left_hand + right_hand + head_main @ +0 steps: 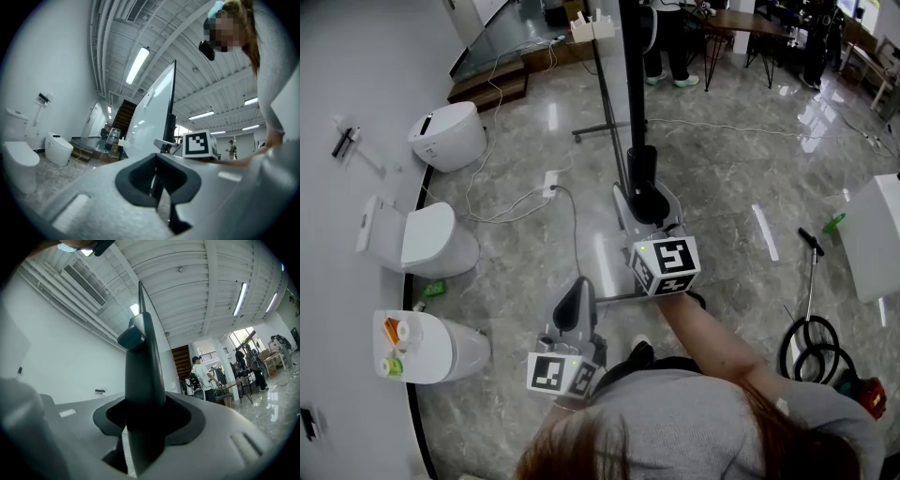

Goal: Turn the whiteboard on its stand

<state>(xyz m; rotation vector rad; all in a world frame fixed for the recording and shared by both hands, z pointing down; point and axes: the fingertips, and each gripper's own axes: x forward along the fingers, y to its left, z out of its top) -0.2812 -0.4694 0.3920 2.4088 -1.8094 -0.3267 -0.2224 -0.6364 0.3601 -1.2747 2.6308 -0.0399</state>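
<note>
The whiteboard (632,75) shows edge-on from above as a dark upright bar on a wheeled stand (602,131). My right gripper (649,199) is shut on the board's dark frame edge, which fills the space between its jaws (143,380). My left gripper (576,298) hangs lower and nearer to me, apart from the board, with its jaws together and nothing in them. From the left gripper view the white board face (152,117) rises ahead, with the right gripper's marker cube (199,144) beside it.
Three white toilets (445,136) (417,239) (431,347) line the left wall. Cables (511,204) and a power strip (550,183) lie on the marble floor. Coiled hoses (811,345) and a white table (877,234) sit at the right. A person (670,42) stands at the back.
</note>
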